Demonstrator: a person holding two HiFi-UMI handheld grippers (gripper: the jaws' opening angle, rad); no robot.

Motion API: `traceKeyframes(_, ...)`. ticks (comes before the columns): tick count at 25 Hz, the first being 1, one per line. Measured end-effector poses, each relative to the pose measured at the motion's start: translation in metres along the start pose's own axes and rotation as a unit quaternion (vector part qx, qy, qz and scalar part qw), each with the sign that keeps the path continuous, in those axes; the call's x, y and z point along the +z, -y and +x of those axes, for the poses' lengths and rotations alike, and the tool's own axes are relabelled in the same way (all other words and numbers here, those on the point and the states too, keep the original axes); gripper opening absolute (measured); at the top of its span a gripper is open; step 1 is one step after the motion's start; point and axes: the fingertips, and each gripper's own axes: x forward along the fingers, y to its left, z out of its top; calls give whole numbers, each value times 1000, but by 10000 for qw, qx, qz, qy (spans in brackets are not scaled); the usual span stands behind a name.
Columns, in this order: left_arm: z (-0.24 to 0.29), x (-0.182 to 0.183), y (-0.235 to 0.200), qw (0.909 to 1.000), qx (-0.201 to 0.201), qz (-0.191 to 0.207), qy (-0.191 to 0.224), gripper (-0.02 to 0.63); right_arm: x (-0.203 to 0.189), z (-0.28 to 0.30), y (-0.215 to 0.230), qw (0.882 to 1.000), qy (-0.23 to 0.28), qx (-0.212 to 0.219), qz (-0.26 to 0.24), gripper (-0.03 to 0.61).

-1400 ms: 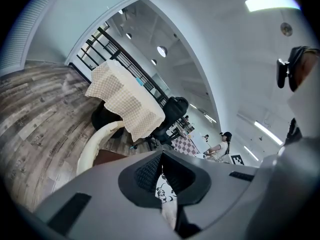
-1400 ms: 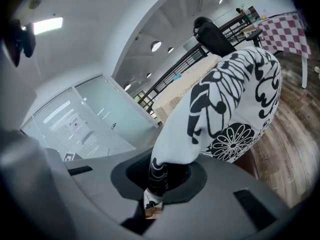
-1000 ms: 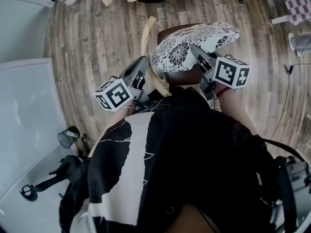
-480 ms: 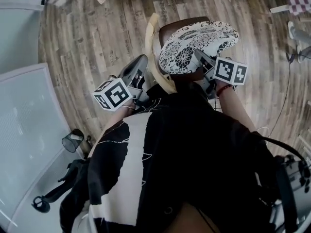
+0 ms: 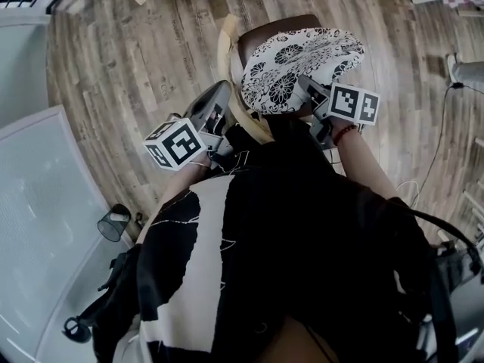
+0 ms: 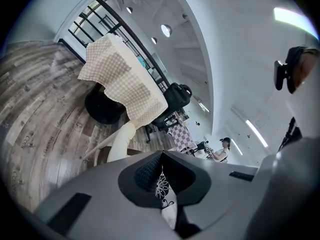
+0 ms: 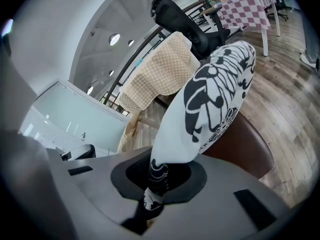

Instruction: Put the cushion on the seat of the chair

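Left gripper (image 6: 161,186): pinching cushion (image 5: 301,66) edge, jaws narrow.
Right gripper (image 7: 157,181): clamping cushion's other edge.
Cushion: tilting over chair seat (image 7: 245,146), at twelve o'clock.

Black-and-white top (image 5: 227,263), red wristband (image 5: 346,133); grey left tool (image 6: 161,176), grey right tool (image 7: 156,184), black-on-white marker cubes (image 5: 175,144)

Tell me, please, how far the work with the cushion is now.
Done: the cushion is lifted and already over the chair's brown seat. In hand: the left gripper and the right gripper each pinch an edge of it; it is tilted, not lying flat. Left: lay it flat on the seat and open both grippers.
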Motion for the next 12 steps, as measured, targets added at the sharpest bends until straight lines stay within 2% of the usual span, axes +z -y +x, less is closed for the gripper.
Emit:
traceKeyframes(7,9,-18,1,9997,-117,-43,-190,15,-23,2,22,9994,-110,-250,204,29)
traceKeyframes(12,18,-43,17,9989,-252,89,-380,14,-37,-5,47,9974,-50,-296,660,29)
